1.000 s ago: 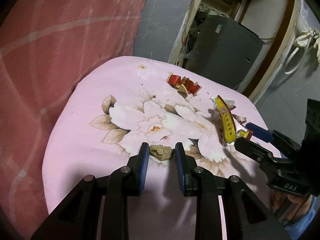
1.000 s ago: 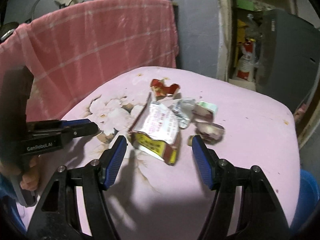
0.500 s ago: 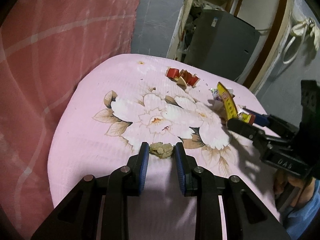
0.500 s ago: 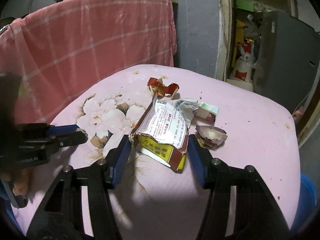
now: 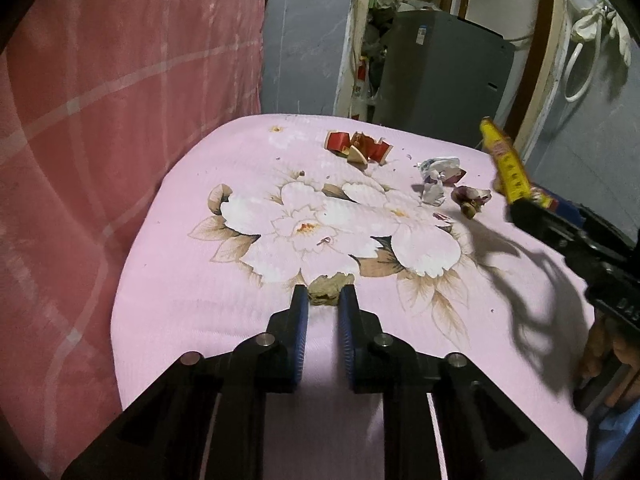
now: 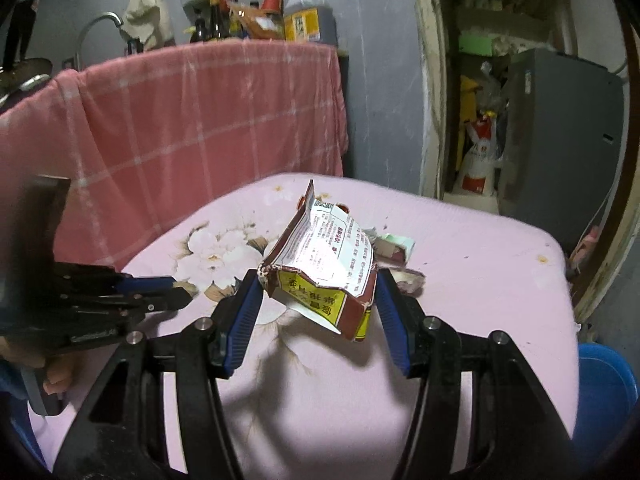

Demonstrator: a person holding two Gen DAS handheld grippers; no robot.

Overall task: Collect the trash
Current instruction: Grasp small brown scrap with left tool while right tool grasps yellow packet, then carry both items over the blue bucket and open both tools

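**Both grippers loaded with trash over the pink cushion**

The left gripper (image 5: 323, 300) is pressed together on a small brown scrap (image 5: 331, 285), which sits pinched between its blue pads at the near edge of the flower print. The scrap appears to touch the pink cushion (image 5: 180, 280), though the contact line is hidden behind the fingertips.

The right gripper (image 6: 318, 292) pinches a torn snack packet (image 6: 324, 264) by its two sides. The packet is tilted, open end toward the camera, and it casts a shadow on the cushion below. In the left wrist view the same packet (image 5: 505, 162) shows as a yellow strip standing above the right gripper's dark fingers.

Remaining trash on the cushion:
- a red torn wrapper (image 5: 358, 148) near the far edge;
- a crumpled white paper (image 5: 438, 176) just beside a purple shell-like scrap (image 5: 470, 198).

A pink checked cloth (image 6: 200, 128) hangs behind the cushion. A blue bin (image 6: 604, 392) stands at the right, beside the cushion.
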